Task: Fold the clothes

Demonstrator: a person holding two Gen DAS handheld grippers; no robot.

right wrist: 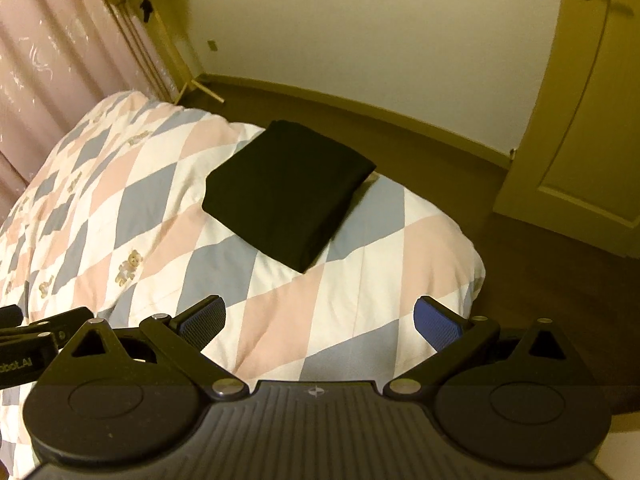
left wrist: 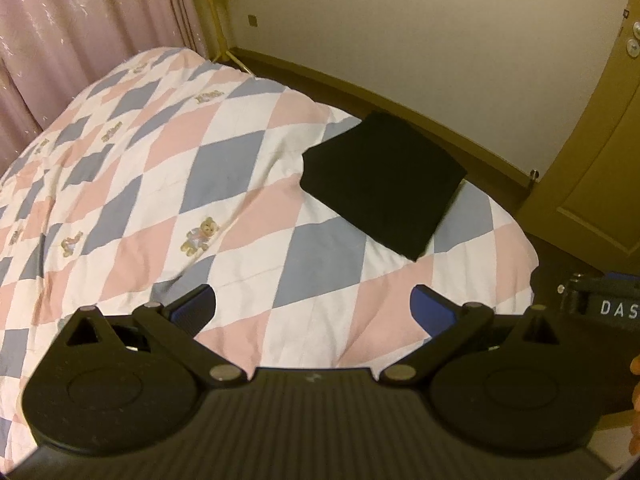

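Black garment (left wrist: 382, 184), folded into a flat, neat rectangle, is lying on the quilt (left wrist: 168, 168) near the bed's far corner, close to the edge that faces the wall. Seen from the right wrist, the same folded cloth (right wrist: 288, 194) is sitting with one corner pointing back toward the camera, and its layered edges are showing along the near right side. Nothing is touching it.

The quilt beneath is spreading out in pink, grey-blue and white diamonds, with small teddy-bear prints (left wrist: 198, 236) scattered across the white patches, and it is rumpling softly around the garment.

The left gripper (left wrist: 314, 308) is hovering over the near part of the quilt, well apart from the garment, with its blue-padded fingers (left wrist: 196, 306) standing wide apart and holding nothing. The right gripper (right wrist: 320, 318) is hanging in much the same way, jaws spread wide, its blue pads (right wrist: 436, 322) gripping nothing.

Beyond the bed, dark flooring (right wrist: 540, 280) is running to a pale wall (right wrist: 380, 40). Pink curtains (left wrist: 72, 32) are hanging at the left, and a yellowish door (right wrist: 580, 140) with a metal handle is standing at the right.
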